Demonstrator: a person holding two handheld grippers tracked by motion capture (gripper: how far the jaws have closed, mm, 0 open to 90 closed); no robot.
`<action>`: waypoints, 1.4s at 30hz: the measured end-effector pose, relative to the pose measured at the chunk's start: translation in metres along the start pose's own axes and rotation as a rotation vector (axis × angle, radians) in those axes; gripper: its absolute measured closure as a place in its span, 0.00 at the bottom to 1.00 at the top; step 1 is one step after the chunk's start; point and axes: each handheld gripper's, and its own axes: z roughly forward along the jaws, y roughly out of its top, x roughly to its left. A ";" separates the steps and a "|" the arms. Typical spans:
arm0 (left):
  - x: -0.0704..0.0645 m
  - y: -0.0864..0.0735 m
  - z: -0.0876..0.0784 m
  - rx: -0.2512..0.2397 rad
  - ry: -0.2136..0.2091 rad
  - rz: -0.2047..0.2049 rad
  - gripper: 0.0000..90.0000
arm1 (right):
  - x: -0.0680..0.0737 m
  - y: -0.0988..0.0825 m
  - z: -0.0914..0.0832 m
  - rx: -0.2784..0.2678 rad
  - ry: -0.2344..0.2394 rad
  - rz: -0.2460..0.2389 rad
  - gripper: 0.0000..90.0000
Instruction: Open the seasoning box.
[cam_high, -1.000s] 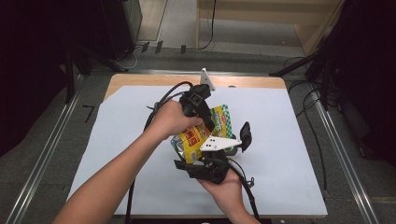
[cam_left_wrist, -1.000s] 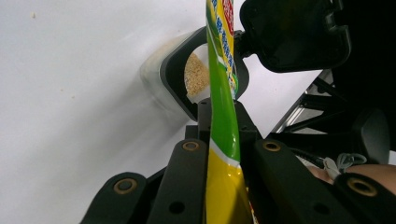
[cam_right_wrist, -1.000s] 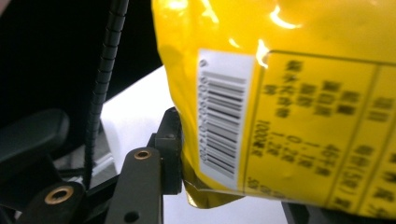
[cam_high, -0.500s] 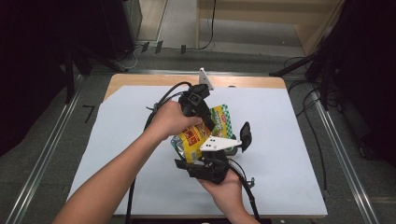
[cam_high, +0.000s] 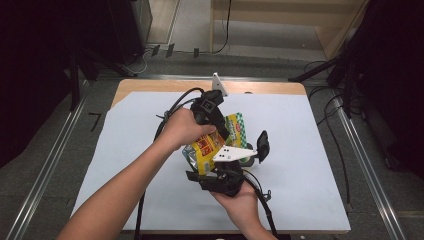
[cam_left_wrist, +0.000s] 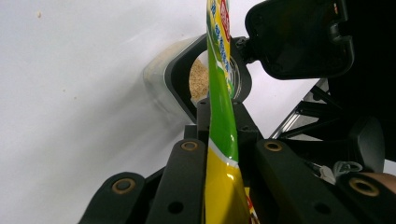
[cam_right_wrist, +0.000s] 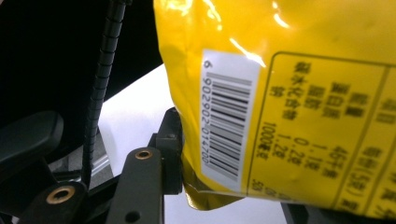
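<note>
A yellow and green snack bag (cam_high: 210, 147) hangs tilted over a clear container (cam_left_wrist: 161, 81) with a black rim and tan grains inside. The container's black lid (cam_high: 262, 146) stands flipped open. My left gripper (cam_high: 220, 131) is shut on the bag's upper edge, and in the left gripper view (cam_left_wrist: 219, 126) both jaws pinch the thin film. My right gripper (cam_high: 215, 165) comes from below and is shut on the bag's lower corner (cam_right_wrist: 210, 196), beside the barcode (cam_right_wrist: 229, 126). Its grey plate (cam_high: 232, 152) hides much of the container in the high view.
White paper (cam_high: 310, 150) covers the wooden table (cam_high: 150, 85). Black cables (cam_high: 175, 105) trail from both grippers across the sheet. A few crumbs (cam_left_wrist: 38, 14) lie on the paper. Metal rails and a dark floor surround the table.
</note>
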 end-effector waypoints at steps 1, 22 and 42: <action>0.000 0.000 0.000 0.000 0.003 0.001 0.96 | -0.001 0.000 0.001 -0.006 0.002 0.004 0.70; 0.004 -0.005 -0.007 -0.032 -0.005 0.001 0.96 | 0.001 0.002 0.008 -0.009 -0.006 0.003 0.71; 0.010 -0.007 -0.010 -0.051 -0.008 -0.019 0.95 | 0.001 0.005 0.011 0.004 -0.006 -0.029 0.71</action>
